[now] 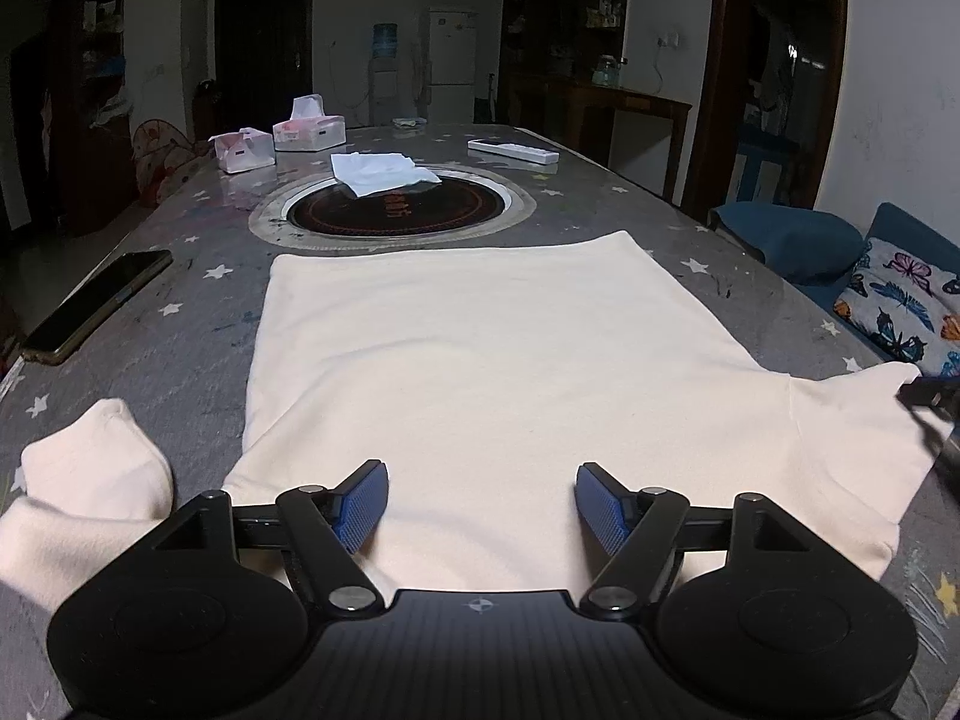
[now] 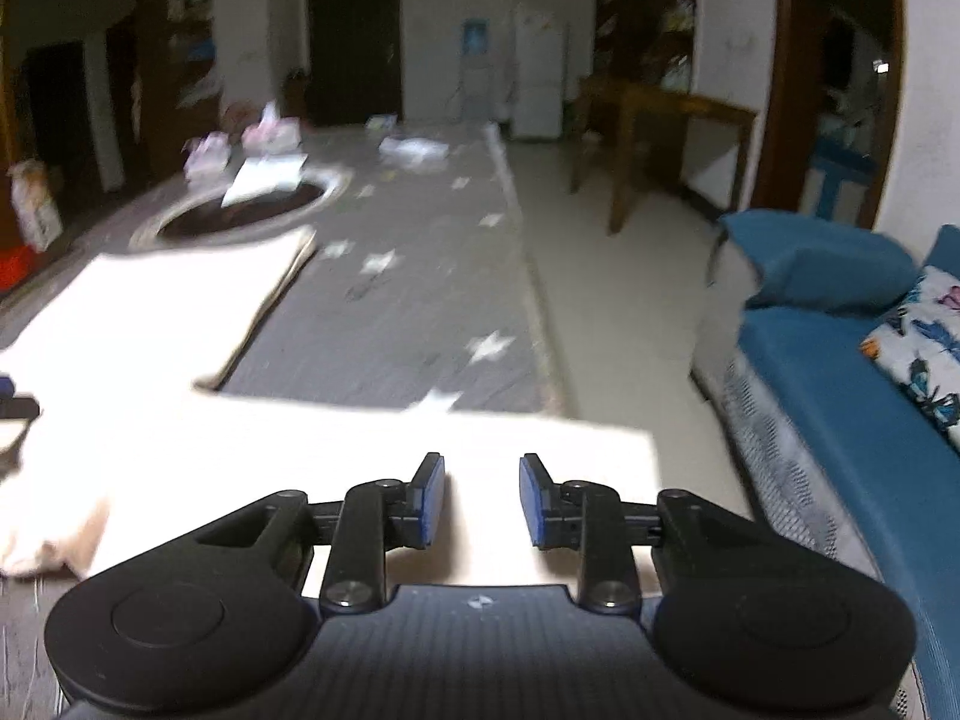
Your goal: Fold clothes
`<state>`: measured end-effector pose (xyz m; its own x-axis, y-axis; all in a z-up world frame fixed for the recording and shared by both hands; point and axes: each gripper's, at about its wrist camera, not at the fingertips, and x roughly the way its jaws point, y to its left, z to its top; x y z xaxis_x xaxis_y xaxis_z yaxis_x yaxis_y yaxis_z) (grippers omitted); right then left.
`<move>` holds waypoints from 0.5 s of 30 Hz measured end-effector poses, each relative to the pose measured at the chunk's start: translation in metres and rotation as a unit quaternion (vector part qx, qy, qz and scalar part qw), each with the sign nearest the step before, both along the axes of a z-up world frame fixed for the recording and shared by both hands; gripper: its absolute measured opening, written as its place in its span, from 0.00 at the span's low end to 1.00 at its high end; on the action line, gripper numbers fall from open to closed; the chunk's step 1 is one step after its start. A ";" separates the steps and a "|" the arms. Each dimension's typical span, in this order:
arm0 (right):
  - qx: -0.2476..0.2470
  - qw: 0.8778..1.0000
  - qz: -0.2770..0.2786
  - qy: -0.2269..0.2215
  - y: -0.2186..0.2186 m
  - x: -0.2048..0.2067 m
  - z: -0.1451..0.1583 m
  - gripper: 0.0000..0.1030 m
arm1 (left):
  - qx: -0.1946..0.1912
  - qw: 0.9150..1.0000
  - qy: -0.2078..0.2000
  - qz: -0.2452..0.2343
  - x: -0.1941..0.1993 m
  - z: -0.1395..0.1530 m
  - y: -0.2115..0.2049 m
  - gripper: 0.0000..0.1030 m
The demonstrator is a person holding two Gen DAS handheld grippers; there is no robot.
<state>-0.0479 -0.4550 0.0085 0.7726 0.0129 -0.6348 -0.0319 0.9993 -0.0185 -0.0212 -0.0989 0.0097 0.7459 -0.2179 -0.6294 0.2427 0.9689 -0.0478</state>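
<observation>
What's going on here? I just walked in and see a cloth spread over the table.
A person is folding a cream shirt laid flat on the starry table with handheld tongs. The left tongs hover open above the shirt's near edge. The right tongs sit over the right sleeve, partly open, gripping nothing.

No legible text; faint red marking on round cooktop (image 1: 390, 210) unreadable.
</observation>
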 end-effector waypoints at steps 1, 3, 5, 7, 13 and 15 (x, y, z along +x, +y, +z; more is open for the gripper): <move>-0.002 1.000 0.006 0.004 0.004 0.001 -0.001 0.31 | -0.003 1.000 0.001 0.001 -0.002 0.001 0.002 0.70; 0.005 1.000 0.016 0.002 0.010 0.001 0.004 0.34 | -0.010 1.000 0.002 0.004 -0.006 0.004 0.009 0.70; 0.015 0.999 0.031 -0.003 0.019 0.002 0.010 0.39 | -0.018 1.000 -0.002 0.011 -0.012 0.009 0.018 0.70; 0.019 0.998 0.055 -0.010 0.031 0.002 0.016 0.42 | -0.023 0.999 -0.012 0.023 -0.019 0.016 0.029 0.70; 0.050 0.989 0.135 -0.026 0.075 0.008 0.030 0.50 | -0.041 0.993 -0.059 0.089 -0.036 0.047 0.077 0.70; 0.060 0.985 0.159 -0.026 0.090 0.010 0.031 0.50 | -0.039 0.989 -0.072 0.123 -0.039 0.055 0.095 0.70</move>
